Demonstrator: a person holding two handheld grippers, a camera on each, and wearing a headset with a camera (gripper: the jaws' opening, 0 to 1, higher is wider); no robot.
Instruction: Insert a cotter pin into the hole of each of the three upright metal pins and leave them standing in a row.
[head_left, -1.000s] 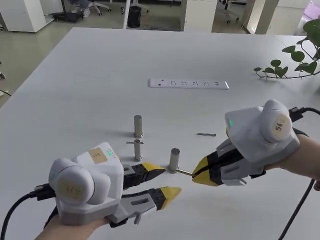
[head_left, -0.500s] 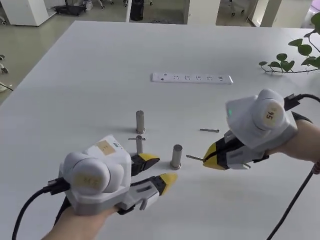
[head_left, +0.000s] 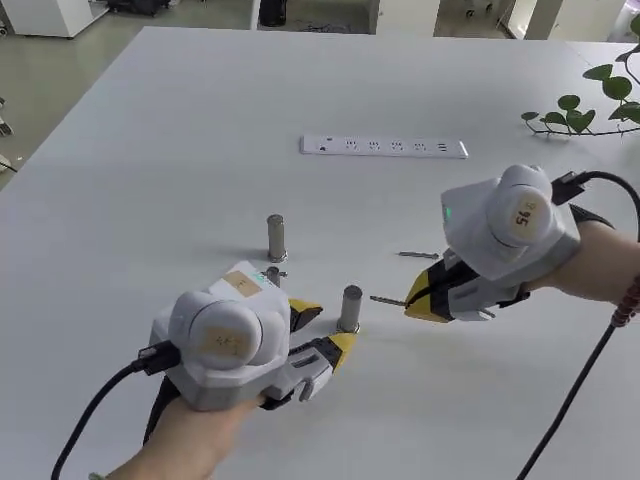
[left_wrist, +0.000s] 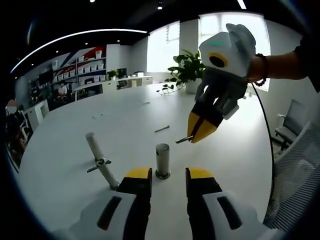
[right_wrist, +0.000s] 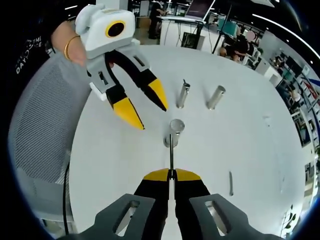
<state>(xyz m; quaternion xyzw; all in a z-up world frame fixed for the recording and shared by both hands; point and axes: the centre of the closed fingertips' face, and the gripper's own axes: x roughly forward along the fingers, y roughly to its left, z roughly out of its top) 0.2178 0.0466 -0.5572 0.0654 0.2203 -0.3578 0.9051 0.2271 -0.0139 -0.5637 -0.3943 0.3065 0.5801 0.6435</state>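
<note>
Three pins (head_left: 277, 237) are standing toward the near edge of the worktop (head_left: 200, 120), the left gripper (head_left: 328, 327) hovering with jaws open just short of the nearest pin (head_left: 350, 308), seemingly to steady it, while the right gripper (head_left: 412, 300), jaws closed on a cotter pin (head_left: 388, 300), is aiming it there.

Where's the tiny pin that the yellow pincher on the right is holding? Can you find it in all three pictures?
Head view: cotter pin, right of centre, sticking out of the right hand-held gripper.
Left gripper view: cotter pin, right of centre, at that gripper's yellow tips.
Right gripper view: cotter pin, in the centre, rising from the shut jaws.
Shared landmark: the nearest upright metal pin, which the cotter pin points at.
</note>
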